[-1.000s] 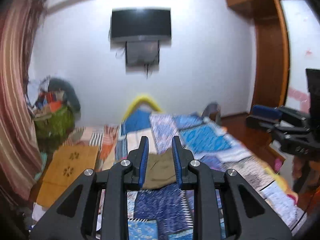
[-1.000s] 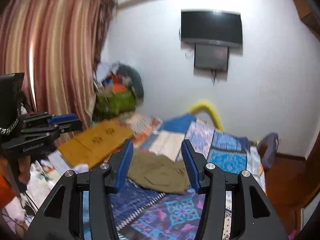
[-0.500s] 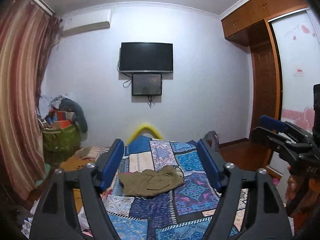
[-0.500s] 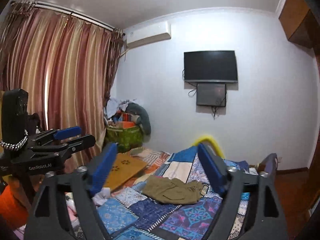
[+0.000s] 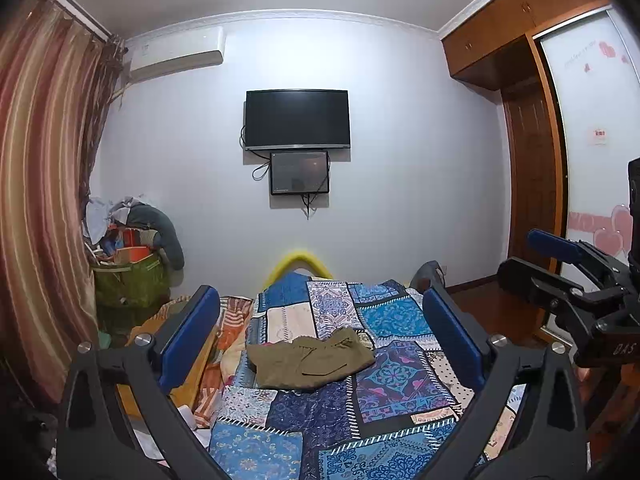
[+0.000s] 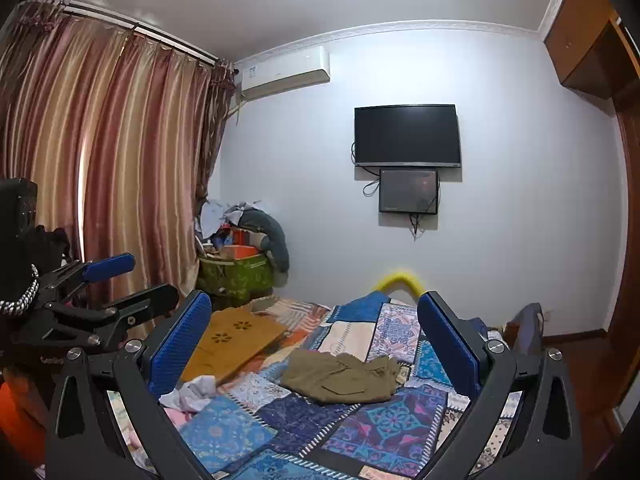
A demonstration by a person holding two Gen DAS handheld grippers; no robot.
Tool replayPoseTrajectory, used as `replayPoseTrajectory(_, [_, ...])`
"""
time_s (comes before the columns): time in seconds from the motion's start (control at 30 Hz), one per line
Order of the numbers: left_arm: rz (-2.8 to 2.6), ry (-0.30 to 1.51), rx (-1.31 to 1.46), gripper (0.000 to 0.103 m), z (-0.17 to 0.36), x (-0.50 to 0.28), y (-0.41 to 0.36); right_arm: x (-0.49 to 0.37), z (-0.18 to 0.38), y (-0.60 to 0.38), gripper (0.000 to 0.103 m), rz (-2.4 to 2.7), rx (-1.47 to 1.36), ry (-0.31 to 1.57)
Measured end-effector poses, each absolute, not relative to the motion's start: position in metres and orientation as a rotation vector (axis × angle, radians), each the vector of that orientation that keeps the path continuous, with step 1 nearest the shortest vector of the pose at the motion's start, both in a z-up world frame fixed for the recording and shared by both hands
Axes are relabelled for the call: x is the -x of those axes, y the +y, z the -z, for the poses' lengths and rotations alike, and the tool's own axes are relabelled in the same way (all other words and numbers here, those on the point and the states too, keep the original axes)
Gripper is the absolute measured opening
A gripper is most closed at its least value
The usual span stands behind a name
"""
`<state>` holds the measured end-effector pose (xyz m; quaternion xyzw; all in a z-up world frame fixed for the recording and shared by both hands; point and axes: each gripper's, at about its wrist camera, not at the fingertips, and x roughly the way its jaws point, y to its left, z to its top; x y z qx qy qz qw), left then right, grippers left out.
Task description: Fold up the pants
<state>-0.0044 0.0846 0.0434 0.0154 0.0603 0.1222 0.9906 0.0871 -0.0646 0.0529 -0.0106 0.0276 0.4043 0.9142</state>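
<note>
Frames: your left gripper (image 5: 320,332) and right gripper (image 6: 314,330) are matte black, with silver screws.
Pads: ribbed blue.
Markings: faint white lettering.

A dark television (image 5: 297,118) is mounted on the far pale wall (image 5: 400,160), with a smaller screen (image 5: 299,173) fixed just beneath it. An air conditioner (image 5: 176,56) is set high at the left, beside striped curtains (image 6: 100,168). Wooden cabinets (image 5: 496,52) are seen at the right. A patchwork quilt (image 5: 320,412) covers the bed.
</note>
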Motion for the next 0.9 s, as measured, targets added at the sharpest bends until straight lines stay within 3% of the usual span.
replayPoseTrajectory(0.9, [-0.224,0.139,-0.004,0.103,-0.037,0.001,0.083,-0.084,-0.045,-0.078,0.103,-0.811,0.000,0.097])
